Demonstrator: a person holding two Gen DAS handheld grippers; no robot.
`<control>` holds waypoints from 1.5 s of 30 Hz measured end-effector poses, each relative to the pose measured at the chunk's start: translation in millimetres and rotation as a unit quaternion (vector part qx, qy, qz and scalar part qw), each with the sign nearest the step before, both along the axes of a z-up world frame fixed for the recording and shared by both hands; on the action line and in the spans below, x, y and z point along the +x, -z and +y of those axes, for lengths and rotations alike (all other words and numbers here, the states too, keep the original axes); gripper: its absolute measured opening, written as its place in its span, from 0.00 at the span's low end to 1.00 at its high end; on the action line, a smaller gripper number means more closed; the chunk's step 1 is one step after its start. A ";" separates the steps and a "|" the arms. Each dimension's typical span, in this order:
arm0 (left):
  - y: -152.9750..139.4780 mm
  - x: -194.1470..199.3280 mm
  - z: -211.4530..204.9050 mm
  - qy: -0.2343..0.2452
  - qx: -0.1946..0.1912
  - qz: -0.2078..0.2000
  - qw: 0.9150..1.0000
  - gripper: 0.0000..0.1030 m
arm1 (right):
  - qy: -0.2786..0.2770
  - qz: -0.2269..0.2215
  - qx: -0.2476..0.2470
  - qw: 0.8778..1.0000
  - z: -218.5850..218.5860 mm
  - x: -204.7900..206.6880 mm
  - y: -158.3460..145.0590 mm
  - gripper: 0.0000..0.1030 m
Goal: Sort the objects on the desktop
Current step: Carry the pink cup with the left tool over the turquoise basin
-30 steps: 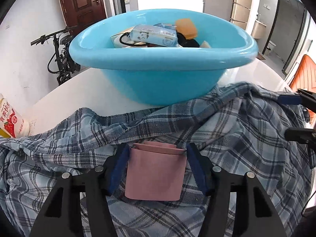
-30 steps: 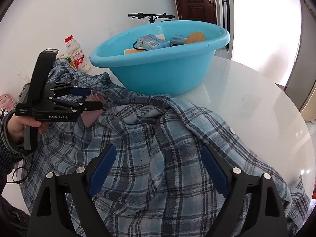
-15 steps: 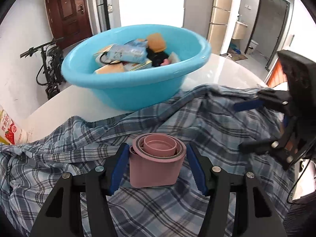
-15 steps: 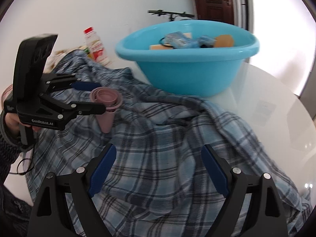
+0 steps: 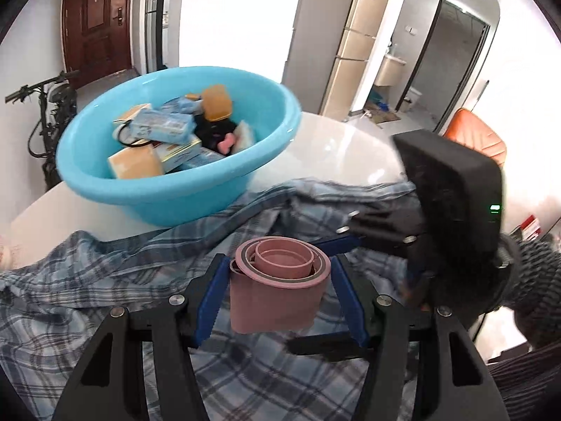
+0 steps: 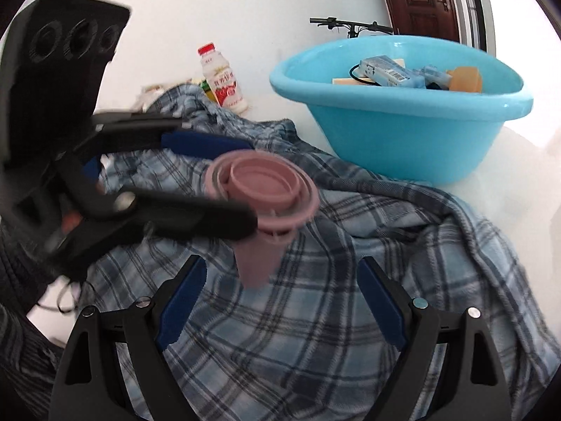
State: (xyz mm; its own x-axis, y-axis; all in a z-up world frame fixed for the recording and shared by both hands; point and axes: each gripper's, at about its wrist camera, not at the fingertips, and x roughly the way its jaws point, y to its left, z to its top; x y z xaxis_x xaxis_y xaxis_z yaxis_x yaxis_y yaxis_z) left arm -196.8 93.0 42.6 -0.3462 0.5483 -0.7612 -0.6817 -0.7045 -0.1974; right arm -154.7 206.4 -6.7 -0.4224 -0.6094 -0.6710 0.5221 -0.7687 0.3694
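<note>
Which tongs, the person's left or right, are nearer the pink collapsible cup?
Left. The left tongs grip the pink collapsible cup between their pads, lifted over the plaid shirt. The right tongs stand open, just short of the cup, not touching it.

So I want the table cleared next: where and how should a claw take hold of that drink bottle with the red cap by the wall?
Grip the drink bottle across its body, below the red cap, coming in level from the open table side. It stands upright, the wall is close behind it, and the plaid shirt crowds its base, so a low grasp would likely snag cloth.
</note>
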 end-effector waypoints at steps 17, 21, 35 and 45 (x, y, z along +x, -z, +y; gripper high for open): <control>-5.1 -11.2 19.8 -0.001 -0.020 0.007 1.000 0.54 | 0.026 0.005 0.077 0.997 8.4 -5.6 -8.8 0.18; -7.3 -17.6 16.8 -0.005 -0.005 -0.005 1.000 0.54 | 0.031 0.013 0.090 0.995 10.5 -7.4 -17.9 0.18; -9.8 -20.6 17.8 0.001 -0.023 -0.007 1.000 0.54 | 0.034 0.016 0.110 0.993 2.2 -15.8 -19.7 0.18; -59.5 -18.1 25.1 0.000 -0.022 0.037 0.999 0.55 | 0.042 0.041 0.120 0.991 7.2 -20.0 -66.9 0.18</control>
State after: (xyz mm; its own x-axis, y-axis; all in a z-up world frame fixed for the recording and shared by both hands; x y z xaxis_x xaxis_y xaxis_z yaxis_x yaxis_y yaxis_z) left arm -214.9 118.1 102.2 -0.4024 0.5143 -0.7573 -0.6926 -0.7120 -0.1155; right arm -174.8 213.5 60.2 -0.5235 -0.3967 -0.7540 0.4726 -0.8716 0.1304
